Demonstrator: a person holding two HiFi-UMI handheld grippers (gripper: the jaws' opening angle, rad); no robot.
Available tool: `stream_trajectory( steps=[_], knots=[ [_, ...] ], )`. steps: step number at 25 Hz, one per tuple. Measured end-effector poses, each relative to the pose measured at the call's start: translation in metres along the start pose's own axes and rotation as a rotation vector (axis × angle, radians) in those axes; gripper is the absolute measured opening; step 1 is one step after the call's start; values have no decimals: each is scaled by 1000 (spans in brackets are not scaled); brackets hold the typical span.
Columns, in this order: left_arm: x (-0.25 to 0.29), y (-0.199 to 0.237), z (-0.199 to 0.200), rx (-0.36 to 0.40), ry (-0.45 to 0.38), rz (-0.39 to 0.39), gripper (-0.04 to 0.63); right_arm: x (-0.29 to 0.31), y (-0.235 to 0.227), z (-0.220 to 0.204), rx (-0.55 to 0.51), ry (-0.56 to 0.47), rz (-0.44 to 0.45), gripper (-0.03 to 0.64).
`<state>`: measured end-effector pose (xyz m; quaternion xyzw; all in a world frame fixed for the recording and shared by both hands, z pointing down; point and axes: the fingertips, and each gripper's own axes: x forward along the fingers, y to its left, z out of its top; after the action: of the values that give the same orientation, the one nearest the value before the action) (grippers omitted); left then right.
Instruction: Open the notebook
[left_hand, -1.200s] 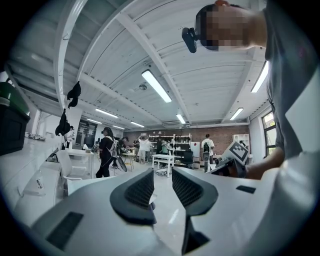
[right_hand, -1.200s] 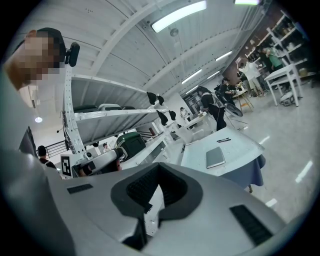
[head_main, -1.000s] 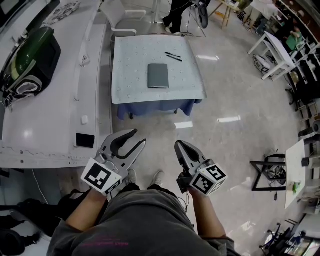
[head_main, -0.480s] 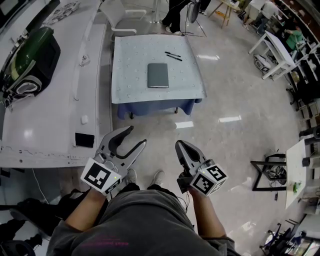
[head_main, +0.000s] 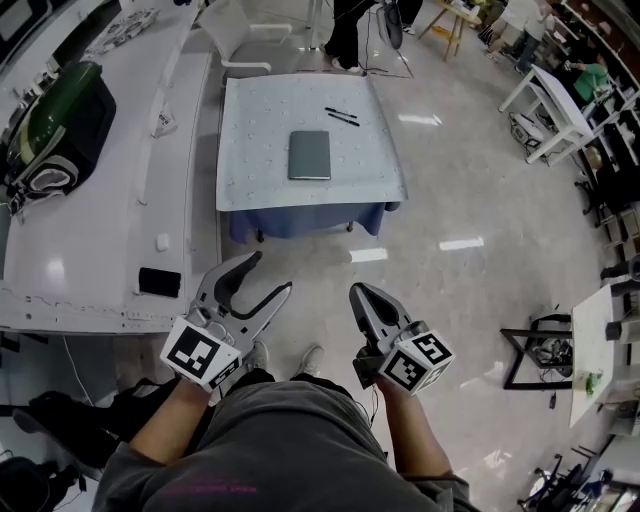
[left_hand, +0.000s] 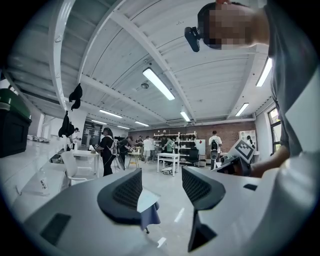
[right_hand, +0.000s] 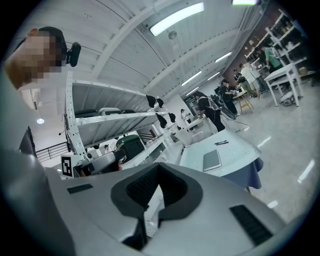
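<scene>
A closed grey notebook (head_main: 309, 155) lies flat in the middle of a small table under a light-blue cloth (head_main: 260, 170), well ahead of me across bare floor. Two pens (head_main: 342, 116) lie beyond it. Both grippers hang in front of my waist, far short of the table. My left gripper (head_main: 268, 276) has its jaws opening wide, and nothing lies between its pads (left_hand: 129, 192). My right gripper (head_main: 357, 291) is shut with nothing in it. In the right gripper view the notebook (right_hand: 212, 160) shows past the closed jaws.
A long white bench (head_main: 100, 200) runs along the left with a green and black bag (head_main: 60, 120) and a black phone (head_main: 160, 282) on it. A white chair (head_main: 240, 30) stands behind the table. White tables (head_main: 545, 95) and a black stand (head_main: 540, 345) sit to the right.
The left gripper's jaws have spread wider apart. The right gripper has stayed shut. The notebook has not moved on the table.
</scene>
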<state>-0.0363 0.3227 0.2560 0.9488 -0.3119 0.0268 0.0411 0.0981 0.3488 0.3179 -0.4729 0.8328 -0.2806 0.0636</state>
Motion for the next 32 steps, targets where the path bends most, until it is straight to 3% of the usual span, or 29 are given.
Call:
stream_trajectory(
  steps=[15,32],
  knots=[
    [38,-47,-8,4,4,55,252,-43,-52,9,11,11,35,2],
    [73,-35,-3,7,-12,60,252,-34,-82,26,10,8,33,2]
  ],
)
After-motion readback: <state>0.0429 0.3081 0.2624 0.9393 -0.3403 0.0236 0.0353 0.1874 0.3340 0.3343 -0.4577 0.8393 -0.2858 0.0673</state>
